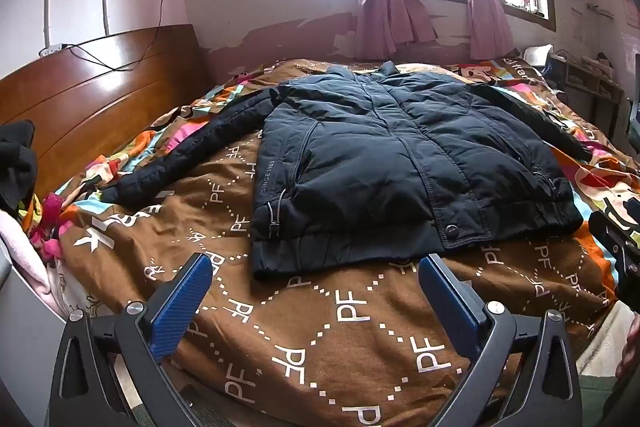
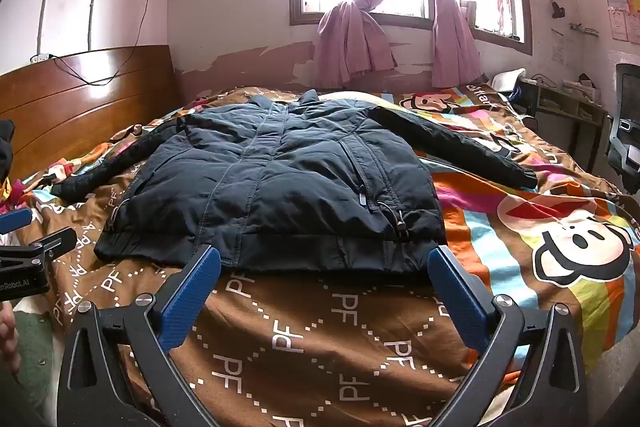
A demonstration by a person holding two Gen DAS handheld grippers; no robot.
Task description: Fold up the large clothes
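A dark navy padded jacket (image 1: pixel 384 163) (image 2: pixel 276 187) lies flat and front up on the bed, collar toward the window, both sleeves spread out to the sides. Its left sleeve (image 1: pixel 188 151) runs toward the headboard; the right sleeve (image 2: pixel 456 143) reaches toward the desk side. My left gripper (image 1: pixel 316 267) hovers just short of the hem, open, nothing between its blue pads. My right gripper (image 2: pixel 324 263) is open too, its fingertips level with the hem's edge, not touching it. Each gripper shows at the edge of the other's view.
The bed is covered by a brown and striped cartoon quilt (image 2: pixel 520 227). A wooden headboard (image 1: pixel 92 107) stands at the left, with dark and pink clothes (image 1: pixel 24 187) beside it. A desk (image 2: pixel 568 107) and a chair (image 2: pixel 624 131) stand at the right. Pink curtains (image 2: pixel 352 39) hang at the window.
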